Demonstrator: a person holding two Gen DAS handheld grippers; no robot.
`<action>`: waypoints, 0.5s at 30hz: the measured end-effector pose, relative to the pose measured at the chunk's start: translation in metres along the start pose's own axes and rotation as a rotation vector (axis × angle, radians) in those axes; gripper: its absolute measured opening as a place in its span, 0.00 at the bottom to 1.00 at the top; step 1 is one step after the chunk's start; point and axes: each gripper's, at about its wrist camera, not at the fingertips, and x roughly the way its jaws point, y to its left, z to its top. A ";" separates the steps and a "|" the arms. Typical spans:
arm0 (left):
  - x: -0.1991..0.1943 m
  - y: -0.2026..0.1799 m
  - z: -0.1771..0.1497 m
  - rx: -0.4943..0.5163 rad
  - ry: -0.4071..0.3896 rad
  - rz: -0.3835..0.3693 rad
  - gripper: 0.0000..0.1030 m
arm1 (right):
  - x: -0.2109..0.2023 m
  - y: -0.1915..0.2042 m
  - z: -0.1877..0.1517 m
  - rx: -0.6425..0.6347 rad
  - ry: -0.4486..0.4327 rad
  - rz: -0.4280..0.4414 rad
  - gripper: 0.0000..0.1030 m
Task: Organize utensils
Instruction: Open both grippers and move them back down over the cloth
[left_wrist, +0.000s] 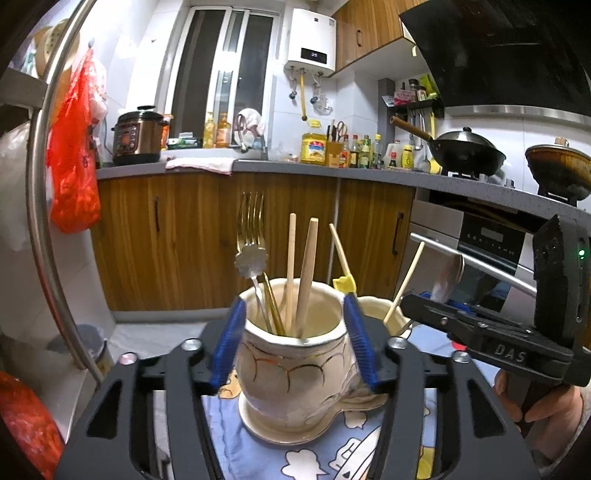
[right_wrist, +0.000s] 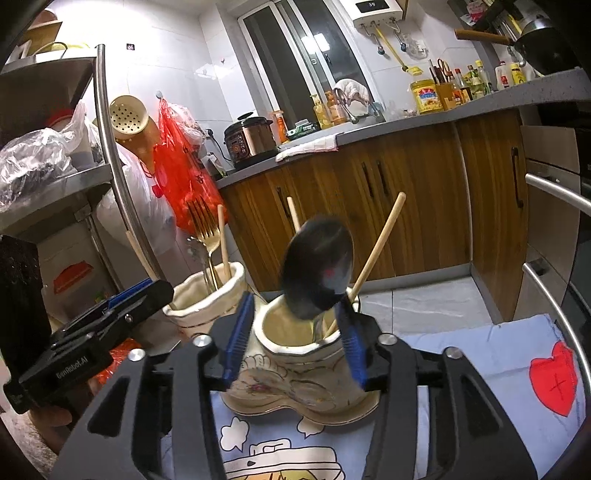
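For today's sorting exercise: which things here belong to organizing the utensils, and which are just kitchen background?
Belongs to the job:
- left ceramic holder
- right ceramic holder
- gold fork
- wooden chopsticks
- dark spoon
- left tongs
- right tongs

Just lying about:
- pressure cooker
- red plastic bag
- wok
- oil jar

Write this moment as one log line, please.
left gripper straddling fork holder | right gripper straddling spoon holder | spoon blurred, standing in holder
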 end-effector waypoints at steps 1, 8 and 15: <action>-0.002 -0.001 0.001 0.003 -0.005 0.008 0.64 | -0.004 0.001 0.002 -0.004 -0.007 0.002 0.53; -0.016 -0.010 0.008 0.031 -0.012 0.038 0.68 | -0.026 0.010 0.018 -0.043 -0.028 0.013 0.60; -0.027 -0.017 0.012 0.029 0.030 0.037 0.69 | -0.037 0.008 0.026 -0.018 -0.017 0.012 0.62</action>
